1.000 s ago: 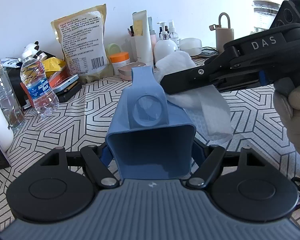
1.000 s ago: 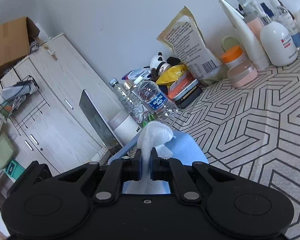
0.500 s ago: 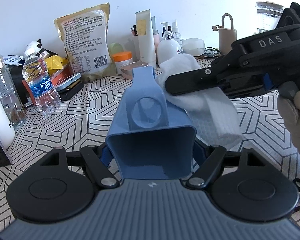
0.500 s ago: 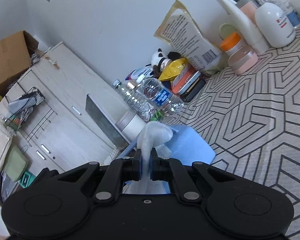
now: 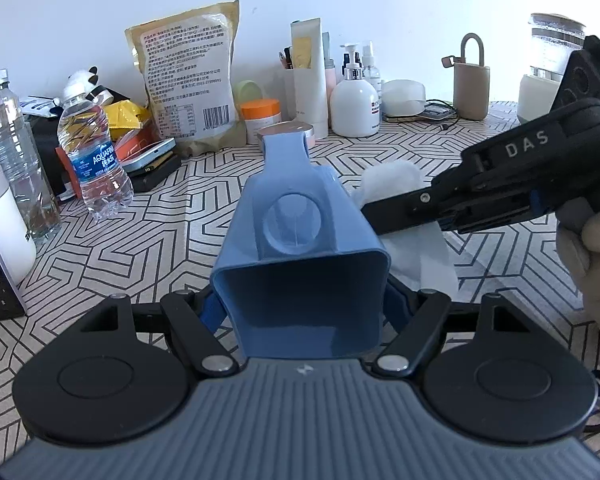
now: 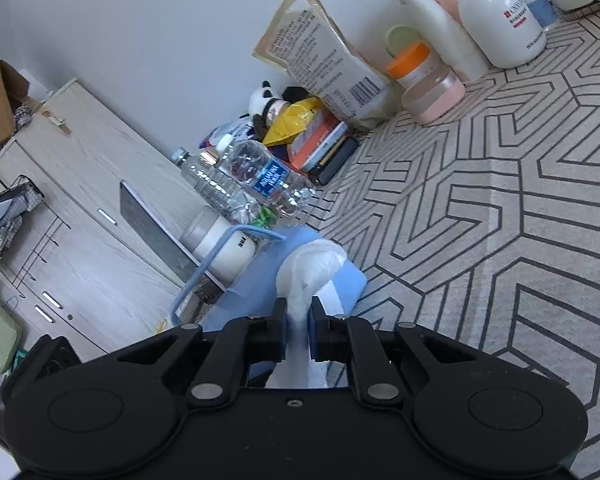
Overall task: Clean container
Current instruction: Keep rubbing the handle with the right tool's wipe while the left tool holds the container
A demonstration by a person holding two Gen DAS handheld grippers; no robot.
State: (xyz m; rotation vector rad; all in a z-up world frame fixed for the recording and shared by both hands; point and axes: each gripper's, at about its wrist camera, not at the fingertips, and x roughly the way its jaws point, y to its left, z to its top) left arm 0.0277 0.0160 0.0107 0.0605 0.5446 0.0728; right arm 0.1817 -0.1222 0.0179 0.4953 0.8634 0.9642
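The left gripper (image 5: 300,300) is holding the blue container (image 5: 300,248) above the tabletop (image 5: 180,216), its fingers closing on the container's two side walls near the open rim, which is facing the left wrist camera. The container is tapering away toward 12 o'clock, ending in a narrow tab, with a round raised disc on its upper face.

The right gripper (image 6: 298,330) is coming in from 3 o'clock in the left wrist view, its fingers clamping a white wipe (image 6: 312,276). The wipe is pressing against the container's right outer wall (the bunched end is sticking up beyond the fingers, while a loose flap is hanging down at about 4 o'clock). A gloved hand (image 5: 592,256) is gripping the handle of this tool at the right edge of that view.

In the right wrist view, the container is lying directly ahead of the wipe, with a thin blue wire handle (image 6: 208,264) looping off it toward 10 o'clock.

Along the back wall, a water bottle (image 5: 94,152) is standing at 10 o'clock, a large food pouch (image 5: 188,80) is leaning at 11 o'clock, and a white pump bottle (image 5: 354,104) is standing near 1 o'clock, all well apart from the container.
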